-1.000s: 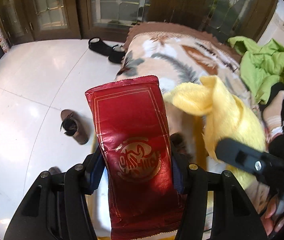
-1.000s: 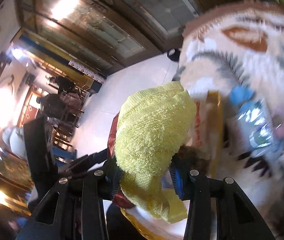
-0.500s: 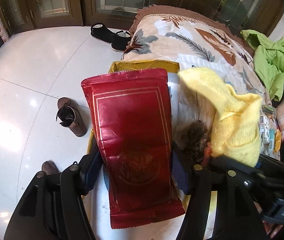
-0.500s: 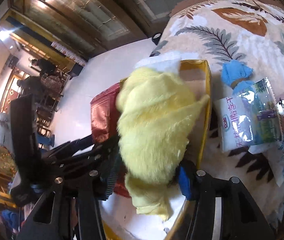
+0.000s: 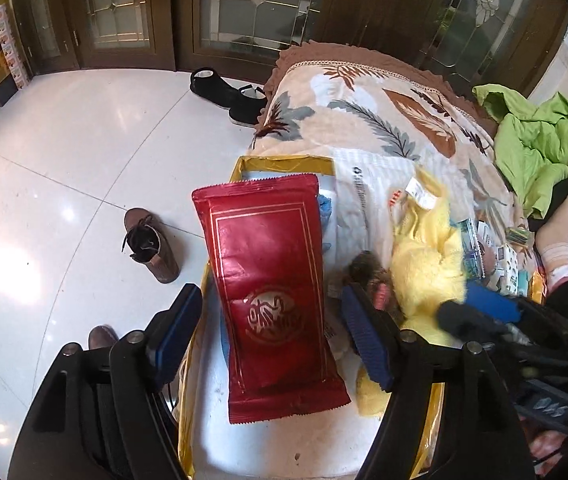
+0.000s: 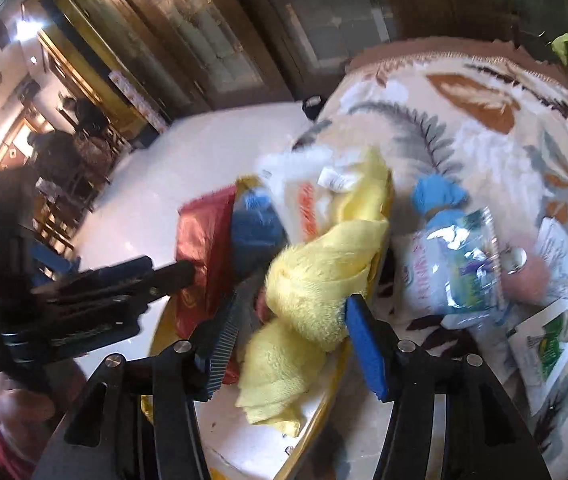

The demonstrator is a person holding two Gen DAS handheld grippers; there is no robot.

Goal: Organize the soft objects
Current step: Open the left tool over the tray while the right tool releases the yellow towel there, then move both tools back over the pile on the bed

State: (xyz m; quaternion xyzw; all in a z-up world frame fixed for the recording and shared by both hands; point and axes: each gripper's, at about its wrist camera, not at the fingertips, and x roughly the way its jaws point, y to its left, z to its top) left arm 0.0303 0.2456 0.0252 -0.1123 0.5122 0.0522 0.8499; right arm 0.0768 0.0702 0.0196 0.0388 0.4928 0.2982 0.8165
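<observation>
— In the gold-rimmed tray [image 5: 191, 408]?
— Red packet [image 5: 271, 292] with gold seal, illegible; then blue bundle [image 6: 255, 224], yellow towel [image 6: 324, 280] with unreadable white tag.
— Left gripper [image 5: 271, 332]?
— Spread wide, clear of packet.
— Right gripper [image 6: 292, 336]?
— Parted around towel; grip impossible to tell.
— Beside tray, on blanket [image 6: 484, 128]?
— Snack bag [image 6: 456, 268], print blurred.

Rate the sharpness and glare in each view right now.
Left wrist view: mostly sharp; the red packet shows crisp gold lines, glare patches sit on the white floor, and the yellow towel is smeared. Right wrist view: motion blur throughout, blown-out lights top left, glare on the clear snack bag.
</observation>
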